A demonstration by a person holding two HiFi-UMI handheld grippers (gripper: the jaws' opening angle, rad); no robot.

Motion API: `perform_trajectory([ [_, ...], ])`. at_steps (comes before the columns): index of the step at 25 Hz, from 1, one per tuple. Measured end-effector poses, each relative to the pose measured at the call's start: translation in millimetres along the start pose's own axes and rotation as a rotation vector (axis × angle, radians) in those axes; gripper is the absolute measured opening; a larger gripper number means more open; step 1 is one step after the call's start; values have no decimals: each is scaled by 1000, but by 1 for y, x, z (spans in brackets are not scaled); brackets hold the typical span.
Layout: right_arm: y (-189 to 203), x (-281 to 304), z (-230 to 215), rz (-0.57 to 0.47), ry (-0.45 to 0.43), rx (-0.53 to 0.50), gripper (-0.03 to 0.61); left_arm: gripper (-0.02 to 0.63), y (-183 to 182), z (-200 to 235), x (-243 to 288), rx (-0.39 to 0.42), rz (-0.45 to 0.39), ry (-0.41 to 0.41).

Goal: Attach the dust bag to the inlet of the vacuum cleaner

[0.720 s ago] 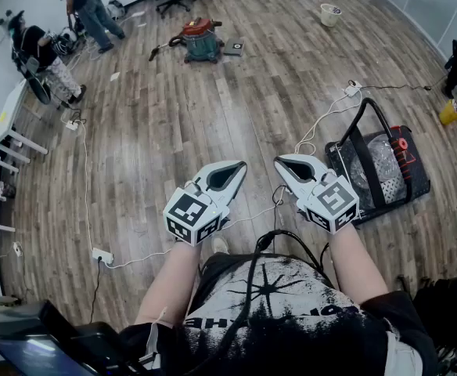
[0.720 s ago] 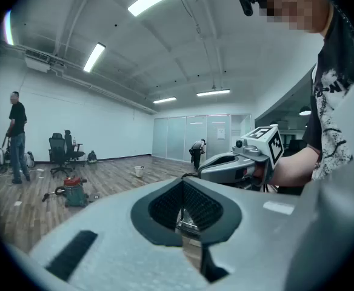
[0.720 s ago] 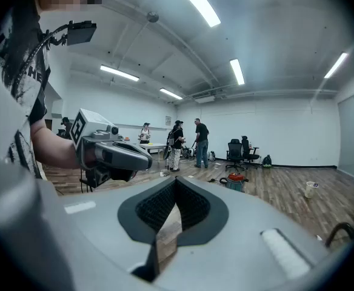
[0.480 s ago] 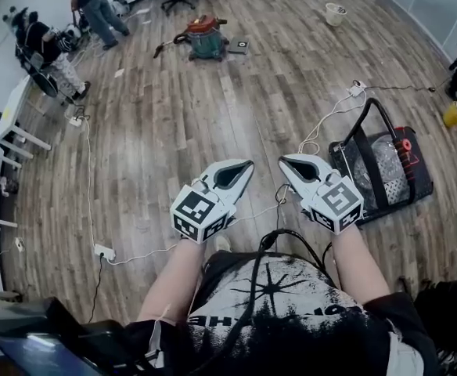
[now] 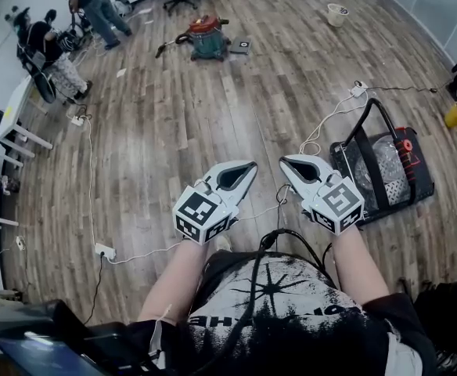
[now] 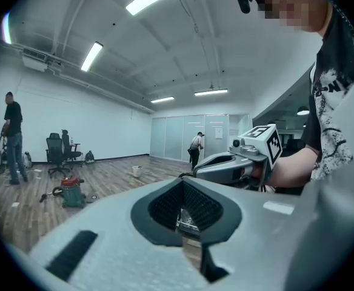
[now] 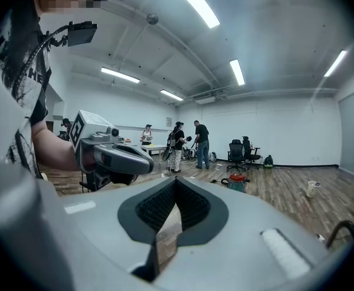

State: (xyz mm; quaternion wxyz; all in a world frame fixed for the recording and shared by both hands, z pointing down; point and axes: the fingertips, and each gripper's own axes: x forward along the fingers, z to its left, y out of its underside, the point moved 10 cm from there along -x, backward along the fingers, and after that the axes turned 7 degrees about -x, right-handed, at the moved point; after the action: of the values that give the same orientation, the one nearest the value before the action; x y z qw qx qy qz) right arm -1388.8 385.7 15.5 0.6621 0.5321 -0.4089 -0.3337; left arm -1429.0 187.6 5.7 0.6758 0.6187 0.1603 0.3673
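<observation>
Head view: the wood floor [image 5: 213, 124] lies open from the grippers to the far wall. It is edged by a white desk [image 5: 13, 120] at left and one black carrier [image 5: 369, 171] at right, with white cables [image 5: 322, 124] trailing between. A standing person [image 5: 95, 6] and a second person [image 5: 48, 53] occupy the top left. One vacuum cleaner [image 5: 205, 39] sits far off, well apart from both grippers. The left gripper [image 5: 248, 165] and right gripper [image 5: 285, 161], side by side, are clenched on nothing. One bucket [image 5: 337, 14] stands top right.
</observation>
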Motion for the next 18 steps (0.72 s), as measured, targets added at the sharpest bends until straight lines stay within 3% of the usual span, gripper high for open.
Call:
perform_trajectory([
  [9, 2, -3, -1, -42, -13, 73, 5, 2, -3, -3, -1, 3, 2, -12],
  [18, 8, -5, 3, -46, -5, 80, 5, 3, 4, -7, 1, 0, 16, -7],
])
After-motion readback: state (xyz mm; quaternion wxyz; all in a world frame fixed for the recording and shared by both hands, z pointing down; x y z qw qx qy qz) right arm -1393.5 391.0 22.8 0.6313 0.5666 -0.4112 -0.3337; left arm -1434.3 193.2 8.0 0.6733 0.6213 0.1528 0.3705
